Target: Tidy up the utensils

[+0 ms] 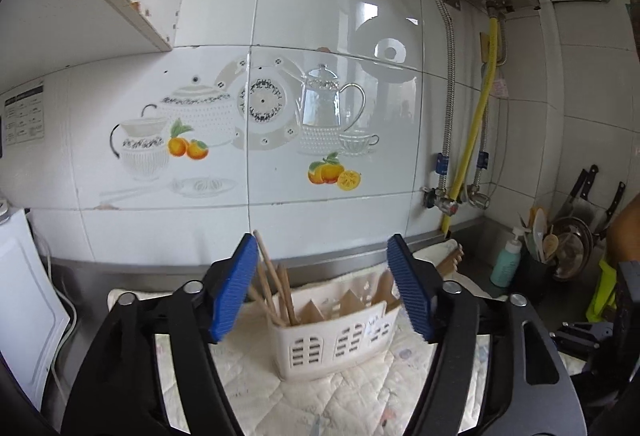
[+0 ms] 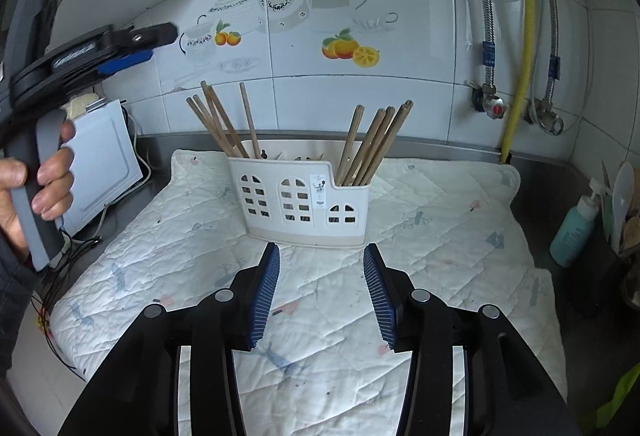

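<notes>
Left wrist view first: the left gripper [image 1: 322, 286] hangs above the counter, its blue-padded jaws spread wide with nothing between them. Framed in that gap sits the white utensil caddy [image 1: 334, 344] on a quilted mat [image 1: 340, 400], with a bunch of wooden chopsticks [image 1: 276, 286] leaning up out of its left compartment, close by the left pad but not gripped. Off to the right, a teal pump bottle [image 1: 506, 262] stands by the steel counter's corner.

Over to the right wrist view: the right gripper [image 2: 322, 296] hovers low over the mat [image 2: 440, 236], jaws apart and empty, just short of the caddy [image 2: 300, 201]. One bunch of chopsticks [image 2: 222, 121] stands in the caddy's left end, a second bunch [image 2: 374, 143] in the right end, both tilted outward. At far left a hand [image 2: 48, 179] grips the handle of the left gripper [image 2: 140, 45], held high beside a white cutting board [image 2: 104, 163].
</notes>
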Demonstrator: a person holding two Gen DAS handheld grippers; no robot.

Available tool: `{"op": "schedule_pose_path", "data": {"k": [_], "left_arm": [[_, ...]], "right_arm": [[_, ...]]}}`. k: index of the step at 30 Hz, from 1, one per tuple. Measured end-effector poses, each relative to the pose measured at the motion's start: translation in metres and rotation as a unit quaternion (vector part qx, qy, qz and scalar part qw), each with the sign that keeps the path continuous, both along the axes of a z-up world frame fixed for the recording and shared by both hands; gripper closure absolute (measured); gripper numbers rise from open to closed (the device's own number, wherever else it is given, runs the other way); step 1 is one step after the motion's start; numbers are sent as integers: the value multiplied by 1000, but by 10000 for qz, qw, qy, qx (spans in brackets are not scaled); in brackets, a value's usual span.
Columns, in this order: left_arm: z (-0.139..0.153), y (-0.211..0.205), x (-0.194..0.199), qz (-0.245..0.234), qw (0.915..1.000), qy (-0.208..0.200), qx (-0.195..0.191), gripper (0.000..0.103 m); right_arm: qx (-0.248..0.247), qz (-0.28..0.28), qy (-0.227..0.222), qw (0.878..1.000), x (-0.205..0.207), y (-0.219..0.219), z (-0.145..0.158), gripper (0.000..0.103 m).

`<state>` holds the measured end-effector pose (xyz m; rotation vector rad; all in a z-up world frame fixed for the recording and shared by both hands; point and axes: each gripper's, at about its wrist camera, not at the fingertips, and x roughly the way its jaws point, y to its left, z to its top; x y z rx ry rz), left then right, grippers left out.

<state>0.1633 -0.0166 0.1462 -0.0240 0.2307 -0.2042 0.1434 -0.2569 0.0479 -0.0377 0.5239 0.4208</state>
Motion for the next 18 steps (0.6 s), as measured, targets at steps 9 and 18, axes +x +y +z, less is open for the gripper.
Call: {"op": "schedule_pose_path", "data": {"k": [9,18], "left_arm": [[-42,15,-61,212,9996,143,128,5],[-88,35,-96,670,9964,503,147,5]], "right_arm": [[35,-93,-37,9999,-32,2,-11,46],[69,-175,-34,9998,-52,8,-21,35]]}}
